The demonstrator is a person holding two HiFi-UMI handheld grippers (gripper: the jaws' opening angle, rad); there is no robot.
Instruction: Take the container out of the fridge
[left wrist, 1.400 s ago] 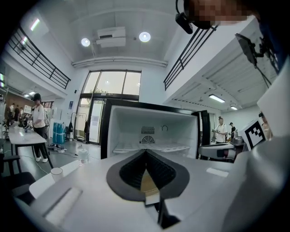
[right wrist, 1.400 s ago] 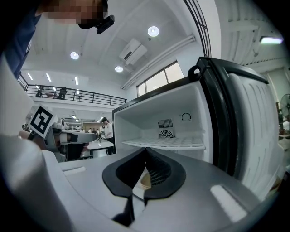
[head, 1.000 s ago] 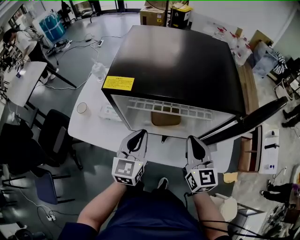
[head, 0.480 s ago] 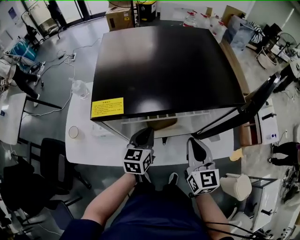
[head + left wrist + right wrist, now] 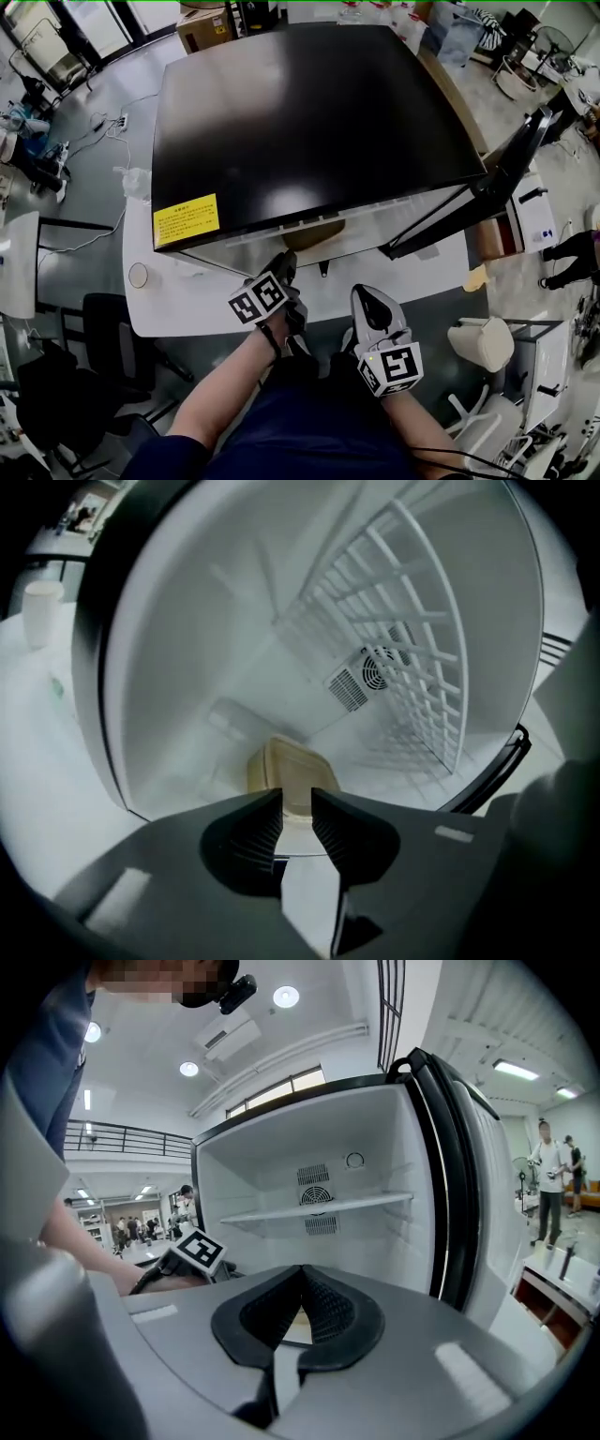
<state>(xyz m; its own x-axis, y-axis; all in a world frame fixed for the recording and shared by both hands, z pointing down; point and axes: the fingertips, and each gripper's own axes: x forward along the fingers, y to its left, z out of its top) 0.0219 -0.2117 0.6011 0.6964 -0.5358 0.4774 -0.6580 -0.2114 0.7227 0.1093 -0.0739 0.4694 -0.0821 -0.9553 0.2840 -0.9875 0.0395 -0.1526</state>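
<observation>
The tan lidded container (image 5: pixel 314 232) sits on the floor of the open black-topped fridge (image 5: pixel 309 112), just inside the opening. In the left gripper view the container (image 5: pixel 286 775) lies right beyond the fingertips. My left gripper (image 5: pixel 281 272) is at the fridge's mouth, rolled onto its side. Its jaws have just been opening and stand a narrow gap apart, with nothing between them (image 5: pixel 296 799). My right gripper (image 5: pixel 367 305) hangs back from the opening, to the right, with its tips (image 5: pixel 302 1269) together on nothing.
The fridge door (image 5: pixel 487 178) swings open to the right. A wire shelf (image 5: pixel 412 658) spans the interior above the container. A paper cup (image 5: pixel 139 275) stands on the white table (image 5: pixel 187 300) left of the fridge. Office chairs crowd the floor at left.
My left gripper has dropped, rolled onto its side and moved into the fridge's mouth, and its jaws have parted. The right gripper has shifted slightly down and left in the picture.
</observation>
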